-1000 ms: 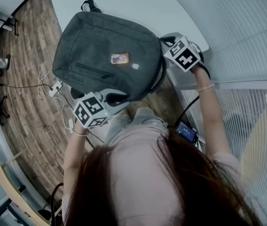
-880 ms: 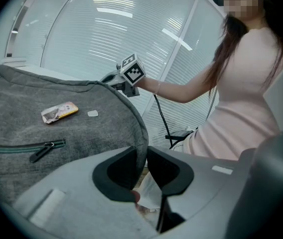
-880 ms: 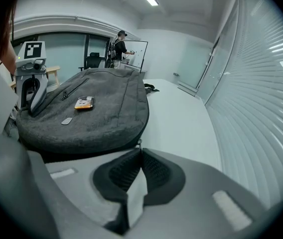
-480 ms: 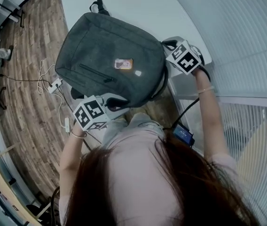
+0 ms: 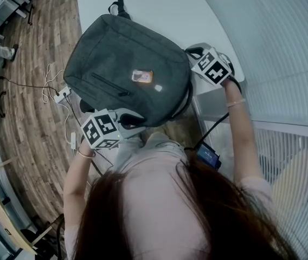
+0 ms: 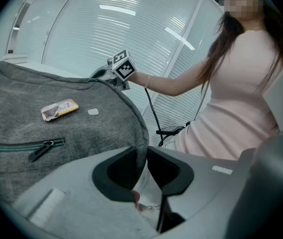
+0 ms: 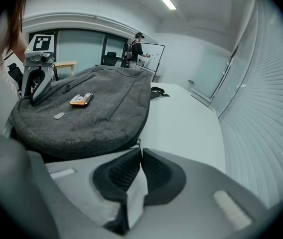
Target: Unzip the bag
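A grey backpack (image 5: 127, 64) lies flat on the white table (image 5: 159, 10), with an orange tag (image 5: 142, 76) and a closed front-pocket zipper (image 5: 108, 84) on top. My left gripper (image 5: 134, 119) is at the bag's near edge. In the left gripper view its jaws (image 6: 141, 151) are closed on the bag's rim (image 6: 142, 133). My right gripper (image 5: 192, 52) is at the bag's right corner. In the right gripper view that gripper (image 7: 140, 151) is pinched shut on a small zipper pull (image 7: 138, 143) at the bag's (image 7: 91, 118) edge.
The table edge curves close to the person's body. Cables and a power strip (image 5: 62, 96) lie on the wooden floor at the left. Window blinds (image 5: 284, 64) run along the right. A person (image 7: 137, 46) stands far off by a whiteboard.
Both grippers stay where they were on the bag. Only the head camera has shifted a little.
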The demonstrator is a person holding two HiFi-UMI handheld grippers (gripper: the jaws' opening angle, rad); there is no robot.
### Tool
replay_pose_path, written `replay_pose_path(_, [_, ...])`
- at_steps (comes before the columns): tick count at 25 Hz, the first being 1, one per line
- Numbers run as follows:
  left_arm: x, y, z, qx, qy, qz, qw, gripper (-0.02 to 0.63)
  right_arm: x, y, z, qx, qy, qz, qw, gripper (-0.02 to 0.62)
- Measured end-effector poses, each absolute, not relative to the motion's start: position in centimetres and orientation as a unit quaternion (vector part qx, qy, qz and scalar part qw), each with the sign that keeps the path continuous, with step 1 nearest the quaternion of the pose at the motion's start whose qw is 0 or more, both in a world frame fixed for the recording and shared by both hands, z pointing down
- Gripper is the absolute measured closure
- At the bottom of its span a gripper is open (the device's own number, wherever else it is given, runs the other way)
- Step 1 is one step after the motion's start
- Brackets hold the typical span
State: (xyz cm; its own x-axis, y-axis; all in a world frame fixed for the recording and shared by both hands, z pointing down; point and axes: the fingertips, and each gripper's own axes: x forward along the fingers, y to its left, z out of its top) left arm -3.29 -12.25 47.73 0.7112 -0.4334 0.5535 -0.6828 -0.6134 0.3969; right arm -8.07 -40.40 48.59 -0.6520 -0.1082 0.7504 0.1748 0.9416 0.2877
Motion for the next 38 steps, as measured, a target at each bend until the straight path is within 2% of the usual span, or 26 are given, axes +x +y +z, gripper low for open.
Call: replay_pose_path(38, [-3.0,-13.2,47.8,0.86,-0.29,0.211,0.363,0.525,-14.4,-42.2,48.1,-0.107,-0.853,-0.286,0.423,0.571])
